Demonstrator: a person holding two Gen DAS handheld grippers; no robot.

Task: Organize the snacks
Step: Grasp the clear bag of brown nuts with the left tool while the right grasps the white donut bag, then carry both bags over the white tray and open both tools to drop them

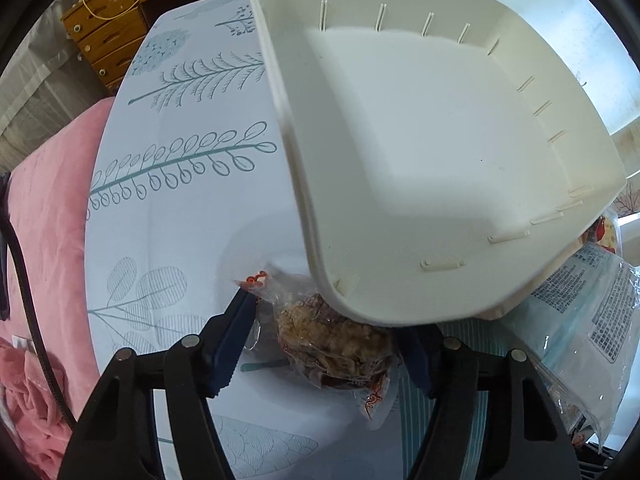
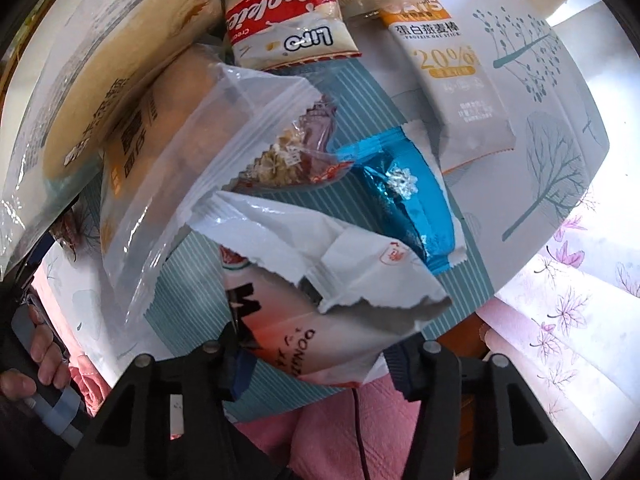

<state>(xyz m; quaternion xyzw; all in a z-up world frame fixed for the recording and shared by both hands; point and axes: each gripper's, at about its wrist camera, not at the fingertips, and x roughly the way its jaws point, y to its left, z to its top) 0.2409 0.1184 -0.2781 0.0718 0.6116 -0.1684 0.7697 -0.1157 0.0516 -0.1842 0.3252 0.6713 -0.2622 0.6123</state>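
Left tongs [image 1: 328, 344] pinching one clear snack pack [image 1: 332, 340]; right tongs [image 2: 316, 364] pinching one white-pink packet [image 2: 304, 332]; one bin [image 1: 420, 152].

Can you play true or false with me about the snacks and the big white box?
1. The white box has nothing in it. True.
2. The left claw has a clear packet of crumbly brown snack between its fingers. True.
3. The cookie packet is green. False: it is red and white.
4. The shiny blue packet has a snowflake on it. True.
5. The right claw is over a banana. False: a white and pink donut packet sits between its fingers.
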